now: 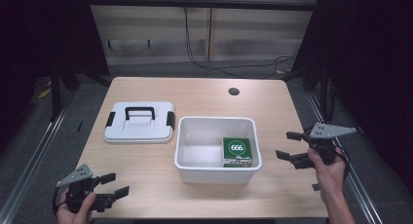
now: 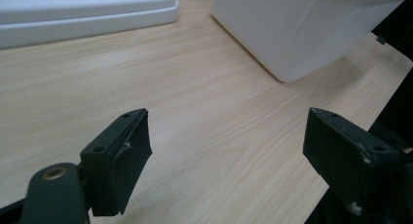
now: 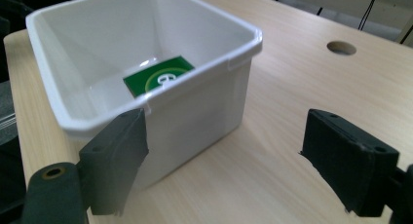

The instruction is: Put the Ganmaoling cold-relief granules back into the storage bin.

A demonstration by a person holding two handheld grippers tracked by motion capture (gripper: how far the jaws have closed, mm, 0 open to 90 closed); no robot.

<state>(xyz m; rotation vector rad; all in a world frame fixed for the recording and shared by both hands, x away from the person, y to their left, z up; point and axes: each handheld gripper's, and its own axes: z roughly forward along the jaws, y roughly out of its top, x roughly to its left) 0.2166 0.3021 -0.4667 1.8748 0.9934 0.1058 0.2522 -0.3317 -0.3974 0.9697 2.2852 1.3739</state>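
While the person's hands come in at the near edge of the table (image 1: 204, 90), each holds a pair of tongs with nothing between the jaws. At the near left corner, the left tongs (image 1: 115, 184) hang over the wood with jaws spread wide, pointing to the right — the left gripper view shows bare light wood grain between the two black jaws. At the right edge, a little farther in, the right tongs (image 1: 288, 145) also stand open, aimed leftward at the white bin (image 1: 215, 174), apart from it. In the right gripper view, the bin's near corner sits just beyond the left jaw, with open table between the jaws.

The white bin stands upright at the middle of the table, without its cover. Inside it, in the right near corner, lies a green box (image 1: 237, 151) with a white ring and "666" on its top face, flat on the bin's floor and against the right wall.

Left of the bin, just beside it but apart, rests a white lid (image 1: 140, 128) — flat on the table, with a black handle on top and black clips at its two short sides.

Farther back, a round hole (image 1: 234, 91) is cut in the tabletop near the far edge. Beyond the table, black cables (image 1: 209, 65) trail across the grey floor below a pale wall.
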